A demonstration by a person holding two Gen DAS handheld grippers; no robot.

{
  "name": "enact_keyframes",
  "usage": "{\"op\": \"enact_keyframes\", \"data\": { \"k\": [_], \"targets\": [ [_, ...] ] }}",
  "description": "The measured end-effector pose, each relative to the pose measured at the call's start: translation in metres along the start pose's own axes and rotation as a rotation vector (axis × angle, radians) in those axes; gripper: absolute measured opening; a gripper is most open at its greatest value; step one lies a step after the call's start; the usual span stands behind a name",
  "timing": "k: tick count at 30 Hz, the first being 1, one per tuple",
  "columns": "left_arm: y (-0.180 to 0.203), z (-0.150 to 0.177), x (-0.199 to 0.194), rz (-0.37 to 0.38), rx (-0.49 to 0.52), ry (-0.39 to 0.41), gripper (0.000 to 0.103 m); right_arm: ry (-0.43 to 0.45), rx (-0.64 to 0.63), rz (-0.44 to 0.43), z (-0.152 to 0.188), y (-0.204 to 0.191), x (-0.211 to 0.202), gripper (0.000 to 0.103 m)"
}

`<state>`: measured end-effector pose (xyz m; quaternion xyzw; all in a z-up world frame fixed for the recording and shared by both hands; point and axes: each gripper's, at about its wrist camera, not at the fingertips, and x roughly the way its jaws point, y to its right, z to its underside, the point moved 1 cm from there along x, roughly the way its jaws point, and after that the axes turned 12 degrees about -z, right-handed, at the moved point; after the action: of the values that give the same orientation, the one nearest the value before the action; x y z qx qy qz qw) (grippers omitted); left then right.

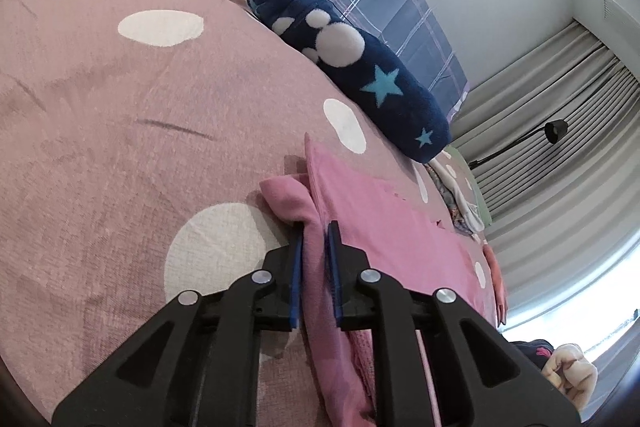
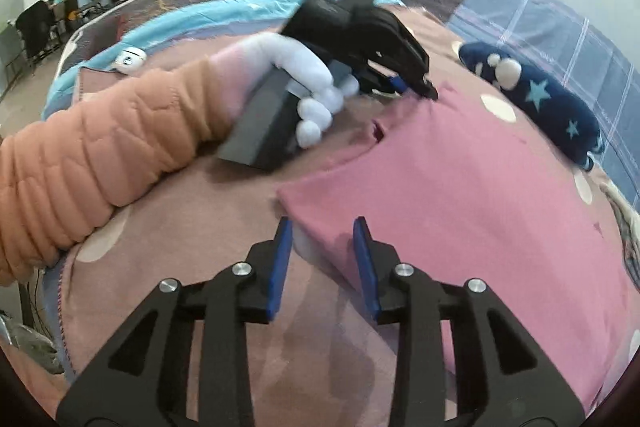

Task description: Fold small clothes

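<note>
Your left gripper (image 1: 316, 227) is clamped on a bunched fold of the pink garment (image 1: 384, 211); the cloth runs straight between the blue pads and hangs back past them toward the camera. From the right wrist view you can see that same gripper (image 2: 416, 89) at the garment's far corner, held in your white-gloved hand (image 2: 312, 95), pinching the cloth where it puckers.

Your right gripper (image 2: 322, 227) stands with its jaws apart. The near corner of the garment (image 2: 460, 195) lies between the fingers, but the pads do not press on it, so nothing is held there yet.

The garment lies mostly flat on the spotted bedsheet (image 1: 120, 107), spreading to the right of both grippers. It looks partly folded at most: one edge is doubled near your left fingers, the rest is a single spread panel. I judge the fold barely begun. Left to do: close the right fingers on the near corner, carry both corners across, flatten. The navy starred item (image 1: 360, 59), beyond the fingers, looks rolled already.
</note>
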<state>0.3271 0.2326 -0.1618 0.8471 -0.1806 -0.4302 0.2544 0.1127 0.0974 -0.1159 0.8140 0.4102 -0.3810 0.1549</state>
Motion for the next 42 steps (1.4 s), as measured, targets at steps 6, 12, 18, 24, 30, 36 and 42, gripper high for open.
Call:
{"op": "enact_keyframes", "data": {
  "k": [6,12,18,24,30,36,42],
  "targets": [
    [0.007,0.003,0.000,0.007,0.046,-0.005,0.025,-0.057,-0.101,0.112,-0.005,-0.024,0.022,0.050],
    [0.001,0.002,0.001,0.044,0.028,-0.011,0.025,-0.036,-0.112,0.332,-0.016,-0.036,0.043,0.053],
    [0.003,0.003,0.001,0.058,0.039,-0.013,0.028,-0.034,-0.017,0.283,-0.018,-0.022,0.040,0.052],
    [0.010,0.004,0.003,0.053,0.075,-0.028,0.033,-0.027,0.023,0.276,-0.011,-0.018,0.035,0.052],
    [0.019,0.001,0.008,-0.042,0.105,-0.023,0.025,-0.005,0.102,0.189,-0.018,-0.002,0.040,0.041],
    [0.036,-0.012,0.010,-0.141,0.161,0.034,0.007,0.059,0.198,0.111,-0.015,0.015,0.026,0.009],
    [0.048,-0.016,0.003,-0.191,0.199,0.041,0.007,0.078,0.242,0.066,-0.015,0.021,0.021,0.009]
  ]
}}
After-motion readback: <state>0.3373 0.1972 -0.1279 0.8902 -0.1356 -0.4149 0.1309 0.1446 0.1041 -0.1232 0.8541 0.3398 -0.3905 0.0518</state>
